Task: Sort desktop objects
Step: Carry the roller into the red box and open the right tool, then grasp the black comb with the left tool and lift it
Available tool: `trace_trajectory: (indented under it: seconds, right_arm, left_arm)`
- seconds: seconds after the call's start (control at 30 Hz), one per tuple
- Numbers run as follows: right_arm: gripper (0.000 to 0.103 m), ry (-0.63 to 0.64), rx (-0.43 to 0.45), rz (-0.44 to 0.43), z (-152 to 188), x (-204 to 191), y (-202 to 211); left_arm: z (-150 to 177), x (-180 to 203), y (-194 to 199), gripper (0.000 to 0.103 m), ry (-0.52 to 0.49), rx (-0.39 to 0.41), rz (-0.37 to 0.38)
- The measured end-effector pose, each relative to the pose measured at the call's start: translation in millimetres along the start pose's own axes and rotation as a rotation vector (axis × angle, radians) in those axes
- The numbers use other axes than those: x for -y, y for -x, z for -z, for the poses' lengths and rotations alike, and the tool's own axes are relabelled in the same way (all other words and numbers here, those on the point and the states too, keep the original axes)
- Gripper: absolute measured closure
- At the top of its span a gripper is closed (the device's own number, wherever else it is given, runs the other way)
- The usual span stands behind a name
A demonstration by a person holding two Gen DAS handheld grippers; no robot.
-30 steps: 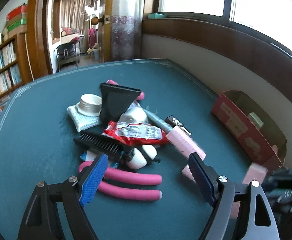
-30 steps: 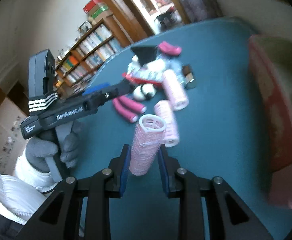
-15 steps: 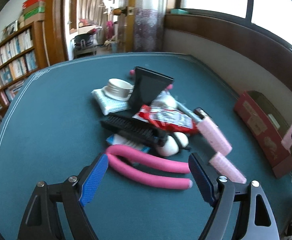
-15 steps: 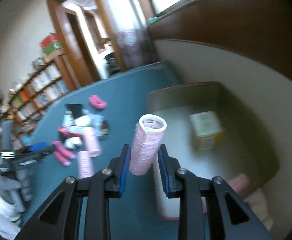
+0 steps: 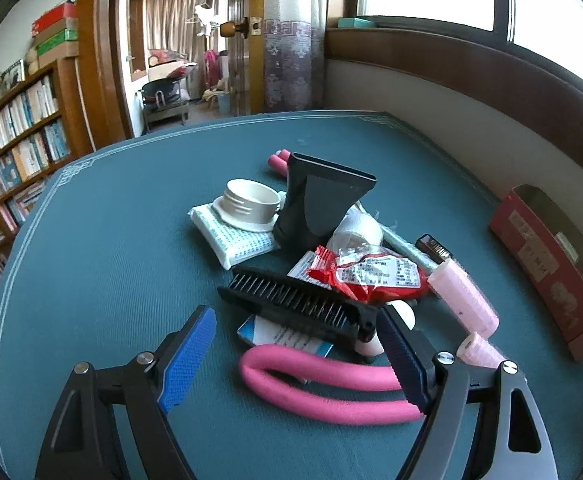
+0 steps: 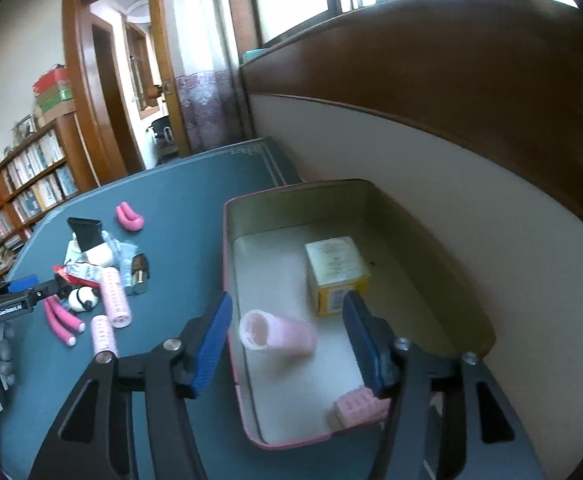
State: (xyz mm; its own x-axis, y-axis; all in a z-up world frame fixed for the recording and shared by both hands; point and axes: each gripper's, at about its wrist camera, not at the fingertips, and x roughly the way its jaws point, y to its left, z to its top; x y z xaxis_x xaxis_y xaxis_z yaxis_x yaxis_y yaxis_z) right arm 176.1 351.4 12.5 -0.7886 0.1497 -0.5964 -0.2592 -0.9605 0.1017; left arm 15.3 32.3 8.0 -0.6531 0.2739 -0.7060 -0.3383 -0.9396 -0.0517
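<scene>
My right gripper [image 6: 287,344] is open above the pink-rimmed tin box [image 6: 227,268]. A pale pink hair roller [image 6: 277,334] lies loose in the box between the fingers, with a yellow carton [image 6: 337,272] and another pink roller [image 6: 359,406]. My left gripper [image 5: 295,360] is open and empty just above a bent pink foam roller [image 5: 323,384] and a black comb [image 5: 295,304]. The pile also holds a red packet [image 5: 371,276], a black dryer nozzle [image 5: 315,200], a white jar lid [image 5: 251,200] and two pink rollers [image 5: 463,296].
The teal table [image 5: 111,240] ends at a wall on the right, where the box [image 5: 547,264] stands. A folded tissue pack [image 5: 231,236] lies under the lid. Bookshelves [image 5: 15,160] and a doorway are beyond the far edge. The left gripper shows in the right wrist view [image 6: 19,292].
My right gripper swung from the pile over the box, opened and let go of the pink roller, which now lies in the box. My left gripper moved closer to the pile, still open.
</scene>
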Motion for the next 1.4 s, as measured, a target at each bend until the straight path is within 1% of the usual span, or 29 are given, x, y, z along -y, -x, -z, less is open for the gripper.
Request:
trace_trajectory:
  seconds: [0.07,0.17,0.27,0.47,0.6,0.8,0.87,0.93,1.0,1.07,1.13,1.2,1.27,1.3,1.33,1.37,1.4]
  right_arm:
    - [0.04,-0.011,0.008,0.014,-2,2,1]
    - [0.039,-0.025,0.006,0.007,-3,4,0]
    - [0.039,-0.024,0.001,-0.007,-3,0,0]
    - [0.039,-0.014,-0.003,-0.026,-1,-9,-1]
    - [0.039,-0.019,-0.008,-0.029,0,-8,-2]
    - [0.039,-0.023,-0.016,-0.045,0,-10,-5]
    - [0.039,-0.021,-0.018,-0.051,1,-12,-5]
    - [0.039,-0.021,-0.018,-0.053,0,-13,-5]
    - [0.039,-0.021,-0.019,-0.057,0,-14,-6]
    - [0.039,-0.02,-0.022,-0.059,0,-16,-7]
    - [0.039,-0.016,-0.023,-0.062,0,-17,-8]
    - [0.039,-0.01,-0.024,-0.064,0,-19,-7]
    - [0.039,-0.005,-0.022,-0.063,0,-20,-6]
    - [0.039,-0.004,-0.019,-0.06,0,-20,-6]
    - [0.039,-0.003,-0.018,-0.058,0,-19,-6]
    - [0.039,-0.005,-0.018,-0.058,0,-19,-6]
    - [0.039,-0.008,-0.02,-0.059,0,-18,-7]
  left_arm:
    - [-1,2,-1,0.019,-0.004,0.001,0.013]
    - [2,9,-4,0.019,-0.037,-0.005,0.031]
    - [3,15,-9,0.019,-0.063,-0.022,0.032]
    - [-4,6,-26,0.018,-0.017,-0.042,0.021]
    - [-5,-15,-22,0.018,0.014,-0.033,-0.03]
    - [-2,-66,-16,0.018,0.076,-0.036,-0.174]
    - [0,-79,-17,0.018,0.106,-0.049,-0.182]
    - [1,-90,-17,0.018,0.137,-0.05,-0.171]
    - [-1,-93,-20,0.018,0.164,-0.052,-0.172]
    - [-3,-93,-26,0.018,0.19,-0.058,-0.156]
    - [-3,-91,-35,0.018,0.22,-0.077,-0.133]
    - [-3,-89,-47,0.018,0.246,-0.104,-0.126]
    - [-4,-83,-54,0.019,0.222,-0.101,-0.173]
    - [-4,-81,-56,0.025,0.2,-0.102,-0.195]
    - [-5,-78,-57,0.039,0.188,-0.096,-0.214]
    - [-5,-78,-57,0.045,0.177,-0.09,-0.232]
    - [-6,-79,-57,0.06,0.178,-0.083,-0.218]
